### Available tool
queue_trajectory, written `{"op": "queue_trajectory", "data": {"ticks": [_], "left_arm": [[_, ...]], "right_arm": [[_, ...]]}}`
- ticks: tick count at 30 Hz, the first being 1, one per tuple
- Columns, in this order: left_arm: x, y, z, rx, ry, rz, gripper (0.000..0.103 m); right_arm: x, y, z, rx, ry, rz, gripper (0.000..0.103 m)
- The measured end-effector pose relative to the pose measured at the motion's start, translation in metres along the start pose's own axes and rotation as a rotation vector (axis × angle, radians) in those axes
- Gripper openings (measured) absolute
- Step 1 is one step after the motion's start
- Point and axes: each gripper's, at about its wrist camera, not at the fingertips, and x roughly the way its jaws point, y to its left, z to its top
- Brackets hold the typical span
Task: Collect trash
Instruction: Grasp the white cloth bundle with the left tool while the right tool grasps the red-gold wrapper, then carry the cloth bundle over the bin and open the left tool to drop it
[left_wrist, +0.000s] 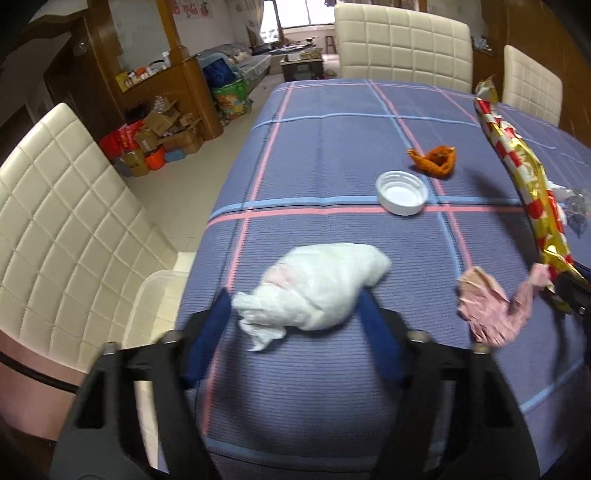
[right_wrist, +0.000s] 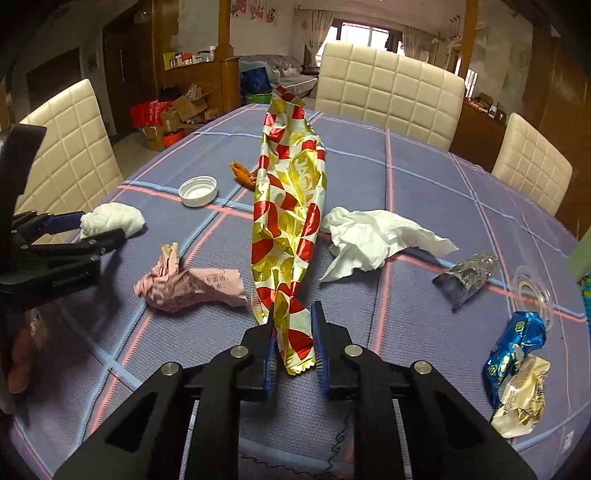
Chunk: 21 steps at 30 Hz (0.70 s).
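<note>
Foil wrapper (right_wrist: 288, 229) upright, pinched in right tool (right_wrist: 293, 332)

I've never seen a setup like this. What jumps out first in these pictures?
The long red-and-gold wrapper grabs the eye: it stands up off the checked tablecloth, pinched at its lower end by the right hand-held gripper. To its left, the left hand-held gripper sits open around a white tissue wad near the table edge. Crumpled pink paper lies between the two.
</note>
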Motion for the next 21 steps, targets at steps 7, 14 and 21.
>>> {"op": "queue_trajectory", "data": {"ticks": [7, 14, 21], "left_arm": [[-0.014, -0.008, -0.007, 0.017, -0.005, -0.049, 0.033], [-0.042, -0.007, -0.015, 0.013, -0.045, -0.048, 0.033], [-0.060, -0.003, -0.023, 0.024, -0.079, -0.023, 0.033]], "right_arm": [[-0.006, -0.002, 0.001, 0.011, -0.007, 0.004, 0.016], [-0.021, 0.003, 0.001, -0.001, -0.036, 0.020, 0.016], [-0.037, 0.012, -0.001, -0.027, -0.061, 0.033, 0.016]]}}
